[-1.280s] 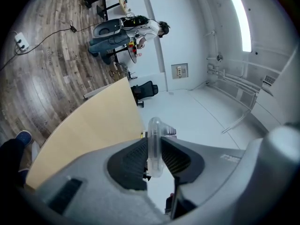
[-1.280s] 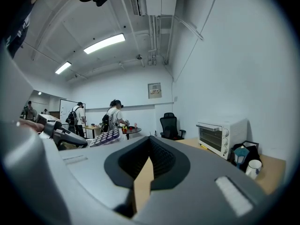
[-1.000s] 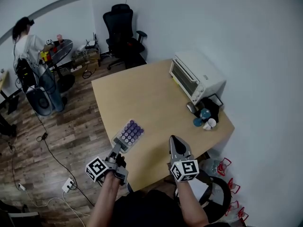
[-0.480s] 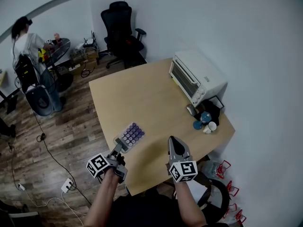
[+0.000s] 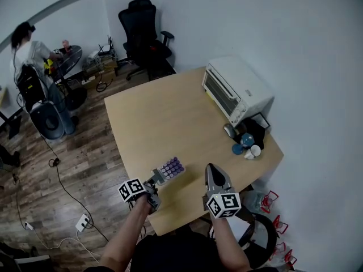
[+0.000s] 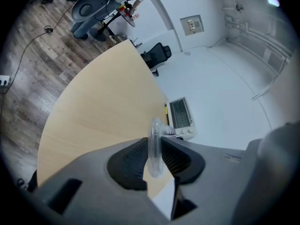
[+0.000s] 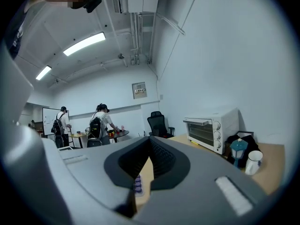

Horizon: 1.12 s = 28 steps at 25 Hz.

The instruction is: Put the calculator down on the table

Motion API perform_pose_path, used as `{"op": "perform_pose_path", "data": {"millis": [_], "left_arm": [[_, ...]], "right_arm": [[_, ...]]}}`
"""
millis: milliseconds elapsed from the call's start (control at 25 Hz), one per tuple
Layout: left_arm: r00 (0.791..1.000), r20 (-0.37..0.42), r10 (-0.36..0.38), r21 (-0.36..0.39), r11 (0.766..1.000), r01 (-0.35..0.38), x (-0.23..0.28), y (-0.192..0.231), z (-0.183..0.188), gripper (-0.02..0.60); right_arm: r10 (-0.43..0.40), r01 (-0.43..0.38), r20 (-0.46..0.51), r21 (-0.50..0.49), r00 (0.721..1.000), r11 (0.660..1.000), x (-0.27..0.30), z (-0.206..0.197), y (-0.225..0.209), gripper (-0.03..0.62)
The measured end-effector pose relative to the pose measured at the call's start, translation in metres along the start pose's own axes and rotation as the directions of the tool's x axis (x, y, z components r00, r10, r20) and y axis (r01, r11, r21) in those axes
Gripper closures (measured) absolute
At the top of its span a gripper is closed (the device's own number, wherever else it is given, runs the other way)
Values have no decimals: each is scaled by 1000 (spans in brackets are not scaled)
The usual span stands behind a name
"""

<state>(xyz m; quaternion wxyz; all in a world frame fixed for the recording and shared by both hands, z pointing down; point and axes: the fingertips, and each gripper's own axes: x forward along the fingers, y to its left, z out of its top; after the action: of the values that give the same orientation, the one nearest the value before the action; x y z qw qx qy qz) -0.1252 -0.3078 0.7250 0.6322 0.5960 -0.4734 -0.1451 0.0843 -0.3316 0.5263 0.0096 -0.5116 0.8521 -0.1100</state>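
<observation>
The table (image 5: 159,115) is bare at its near edge, well apart from the toaster oven (image 5: 235,89), likely why the left gripper (image 5: 153,181) holds the calculator (image 5: 169,168) low there, keys up. The right gripper (image 5: 211,170) waits beside it, jaws together on nothing. Only the left gripper view shows the jaws clamped on the calculator's clear rim; the head view shows its purple keys.

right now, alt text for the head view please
The left tool grips a purple-keyed calculator by its end at the near edge of a wooden table. The right tool is shut and empty beside it; a white toaster oven stands at the far right.
</observation>
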Motion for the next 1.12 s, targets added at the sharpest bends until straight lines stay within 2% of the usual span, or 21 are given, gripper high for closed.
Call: {"op": "perform_pose_path", "data": {"millis": [160,360,480,800,1120], "left_arm": [[996,-71,53,-22,998,-55,26,34,-10,492],[981,-149,127,26,992,-125,51,66,-12,492],[973,-165,160,41,987,-155,56,81,-11,492],[971,-182,156,4,988,-157,68,101,-16,494],[976,-188,110,-63,990,-124,69,110,-22,494]], "right_arm": [[-11,11,-10,-6,1000,1000,0,-1,-4,585],[-25,25,-17,-11,1000,1000,3,-1,-8,585],[-35,35,-24,0,999,999,3,-3,-11,585],[-50,51,-41,12,998,999,5,-11,-19,585],[-74,76,-61,27,995,997,5,-19,-25,585]]}}
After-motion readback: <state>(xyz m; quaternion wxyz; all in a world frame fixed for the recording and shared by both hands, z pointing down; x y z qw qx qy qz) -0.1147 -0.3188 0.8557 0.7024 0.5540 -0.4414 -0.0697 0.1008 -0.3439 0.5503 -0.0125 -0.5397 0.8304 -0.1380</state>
